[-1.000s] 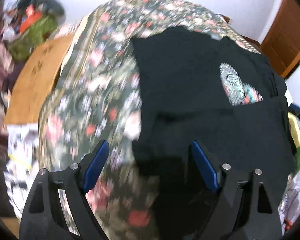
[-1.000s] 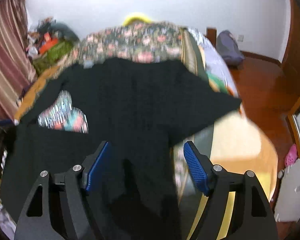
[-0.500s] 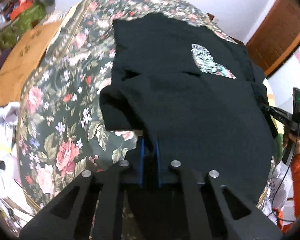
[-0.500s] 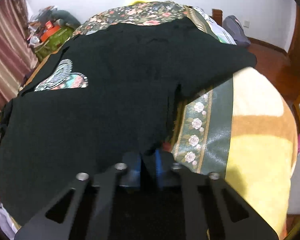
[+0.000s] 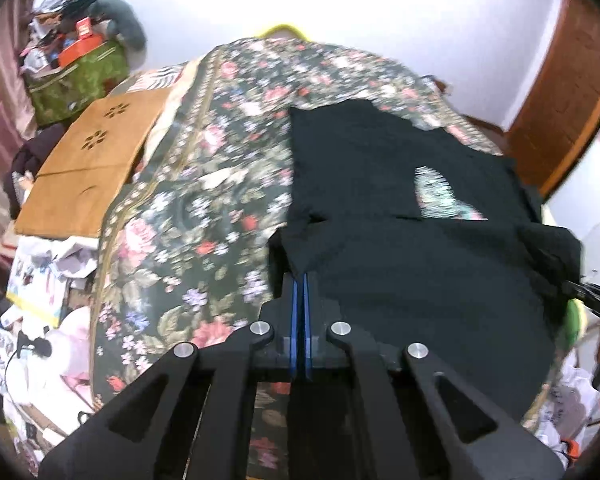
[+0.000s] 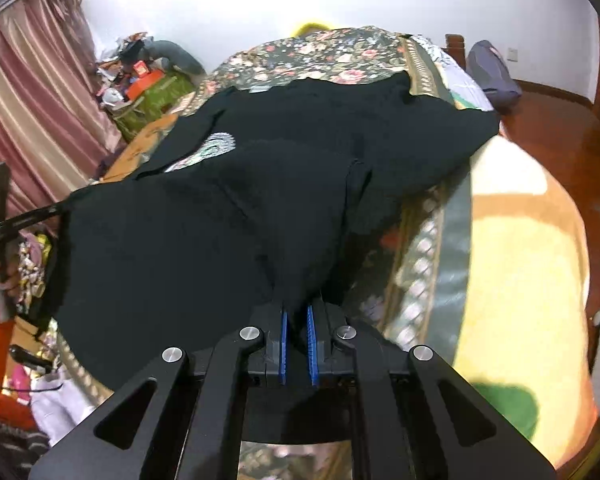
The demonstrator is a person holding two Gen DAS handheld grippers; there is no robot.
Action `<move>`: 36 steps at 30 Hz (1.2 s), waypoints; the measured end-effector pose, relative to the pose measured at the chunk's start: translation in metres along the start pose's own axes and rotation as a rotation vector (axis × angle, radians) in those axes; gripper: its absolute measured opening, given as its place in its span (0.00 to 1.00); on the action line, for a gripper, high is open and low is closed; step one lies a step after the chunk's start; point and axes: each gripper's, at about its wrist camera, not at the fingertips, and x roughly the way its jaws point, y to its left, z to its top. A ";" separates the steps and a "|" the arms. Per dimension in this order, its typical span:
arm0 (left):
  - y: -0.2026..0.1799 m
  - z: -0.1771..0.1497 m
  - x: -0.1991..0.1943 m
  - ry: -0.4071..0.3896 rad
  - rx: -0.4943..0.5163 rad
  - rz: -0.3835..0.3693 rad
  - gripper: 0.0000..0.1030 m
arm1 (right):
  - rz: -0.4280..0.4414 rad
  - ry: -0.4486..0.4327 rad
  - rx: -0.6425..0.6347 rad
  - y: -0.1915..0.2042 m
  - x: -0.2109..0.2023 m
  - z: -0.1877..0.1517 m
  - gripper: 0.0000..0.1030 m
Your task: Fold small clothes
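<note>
Black cotton T-shirt with a printed chest motif (image 5: 380, 184) was spread on the flower-patterned bedspread (image 5: 204, 208), its near hem lifted and partly carried over the body; the fold was judged only begun. The left gripper (image 5: 300, 292) was clamped on one hem corner, and the right gripper (image 6: 296, 312) was pinched on bunched hem cloth.

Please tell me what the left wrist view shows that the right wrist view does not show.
Only the left wrist view shows the brown door. Only the right wrist view shows the striped curtain and the yellow blanket. Both show the black shirt with its printed patch, on the floral bedspread, with a hand-held gripper shut on its near edge.
</note>
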 end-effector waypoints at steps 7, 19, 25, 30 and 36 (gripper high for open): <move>0.020 -0.025 0.046 0.164 -0.016 0.116 0.03 | -0.062 0.109 0.032 -0.020 0.028 -0.008 0.20; -0.004 0.031 0.016 0.011 0.033 0.083 0.55 | -0.139 -0.092 0.038 -0.034 -0.003 0.049 0.44; -0.055 0.063 0.051 0.021 0.108 0.026 0.65 | -0.214 -0.093 0.028 -0.042 0.031 0.065 0.45; -0.089 0.082 0.093 0.068 0.181 0.037 0.65 | -0.323 -0.062 0.037 -0.058 0.069 0.078 0.45; -0.104 0.097 0.126 0.119 0.182 0.013 0.65 | -0.273 -0.109 0.104 -0.080 0.070 0.081 0.16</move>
